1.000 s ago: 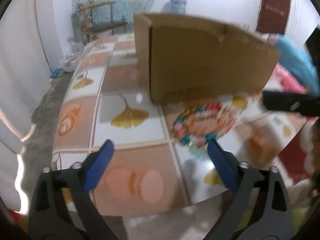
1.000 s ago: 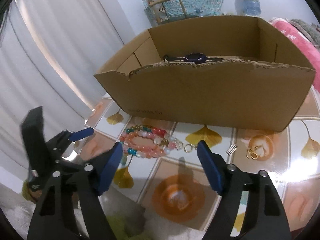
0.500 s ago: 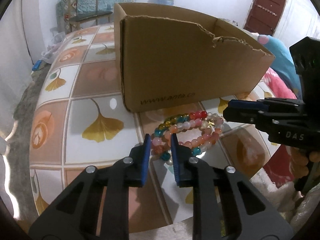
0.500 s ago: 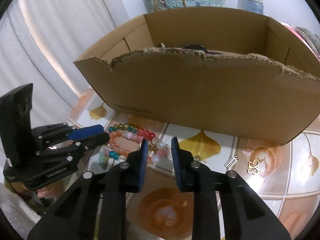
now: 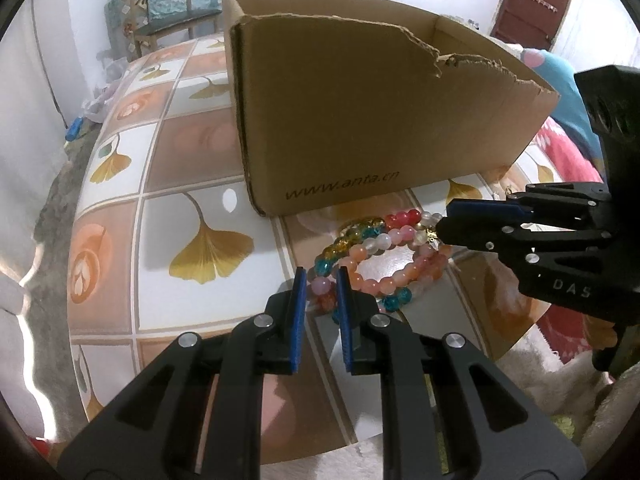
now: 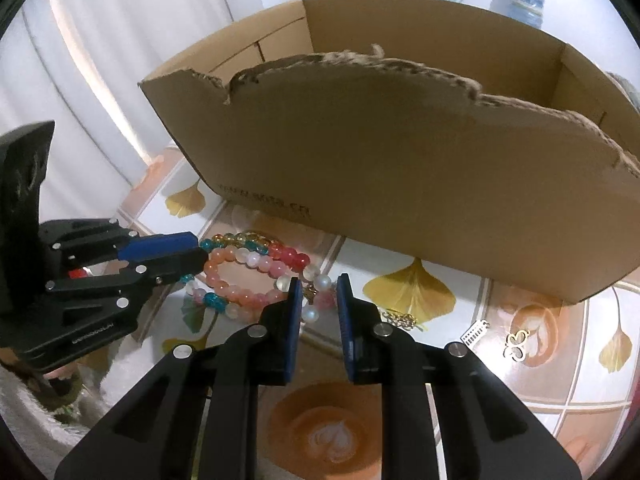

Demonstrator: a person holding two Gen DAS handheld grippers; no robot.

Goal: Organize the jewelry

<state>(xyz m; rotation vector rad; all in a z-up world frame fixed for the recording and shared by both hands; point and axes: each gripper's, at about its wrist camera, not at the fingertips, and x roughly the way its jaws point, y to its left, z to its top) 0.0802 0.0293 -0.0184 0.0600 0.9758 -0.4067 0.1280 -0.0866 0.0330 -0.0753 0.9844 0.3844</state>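
Observation:
Beaded bracelets (image 5: 376, 252) in pink, orange, teal, yellow and red lie piled on the tiled table in front of a brown cardboard box (image 5: 360, 112). My left gripper (image 5: 322, 284) is shut on beads at the pile's near-left side. My right gripper (image 6: 317, 294) is shut on white and pink beads at the pile's right side (image 6: 256, 272). Each gripper shows in the other's view: the right gripper (image 5: 444, 226) and the left gripper (image 6: 196, 252). The box inside is mostly hidden.
A gold chain (image 6: 400, 318), a small silver charm (image 6: 474, 330) and a gold butterfly charm (image 6: 518, 344) lie on the table right of the bracelets. The table edge (image 5: 400, 432) is close below. A chair (image 5: 168, 12) stands far behind.
Both grippers closed from wide open and moved in onto the bracelet pile from opposite sides. The box looms closer in both views.

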